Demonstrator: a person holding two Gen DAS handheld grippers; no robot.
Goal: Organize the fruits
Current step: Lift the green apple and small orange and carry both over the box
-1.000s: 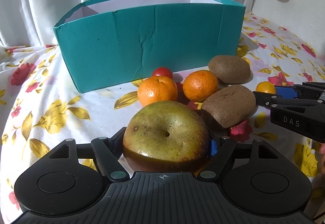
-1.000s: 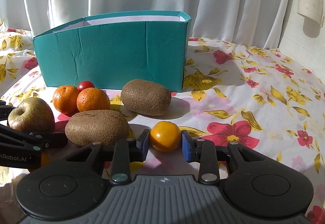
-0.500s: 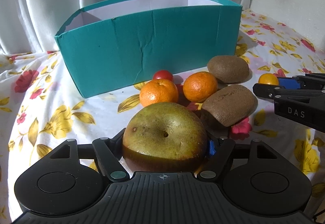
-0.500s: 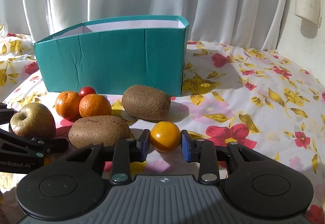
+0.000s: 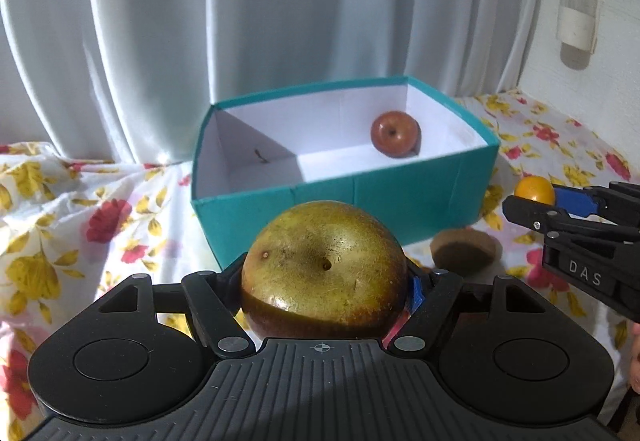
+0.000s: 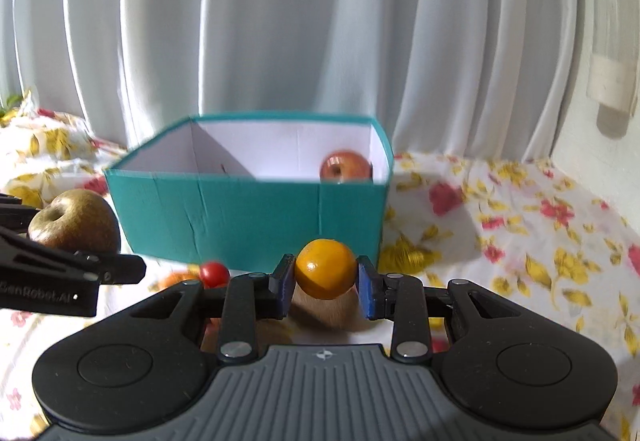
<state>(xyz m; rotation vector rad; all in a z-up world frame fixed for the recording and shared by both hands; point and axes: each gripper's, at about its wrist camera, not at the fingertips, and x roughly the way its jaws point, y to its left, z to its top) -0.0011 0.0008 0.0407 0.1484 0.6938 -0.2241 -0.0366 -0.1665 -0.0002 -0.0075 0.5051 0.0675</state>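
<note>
Green-brown apple (image 5: 322, 267) was held between the jaws of the left hand-held gripper (image 5: 326, 283), both pads pressed against its sides, stem dimple turned toward the camera. It sat in the air in front of the near wall of the teal box (image 5: 420, 201). In the right wrist view the same apple appeared at the far left, level with the box's near wall.

Small orange-yellow fruit (image 6: 325, 268) was clamped by the right hand-held gripper (image 6: 325, 279); the blue pads (image 6: 366, 297) pressed it from either side. It was off the cloth, in front of the box's near right corner. From the left wrist view this gripper entered at the right edge, the fruit at its tip.

Inside the box, on the white floor near the far right corner, lay a red apple (image 5: 395, 134), stem end facing the cameras. A dark stem-like scrap (image 5: 261, 156) lay in the shadowed left part of the box; what it was could not be told.

Below the grippers, a kiwi (image 5: 464, 251) rested on the flowered cloth (image 5: 100, 225) just right of the box's near corner. A cherry tomato (image 6: 214, 274) showed beside the right gripper's left finger, with a blurred orange shape touching its left side. Pale curtains (image 6: 280, 21) hung behind the box.
</note>
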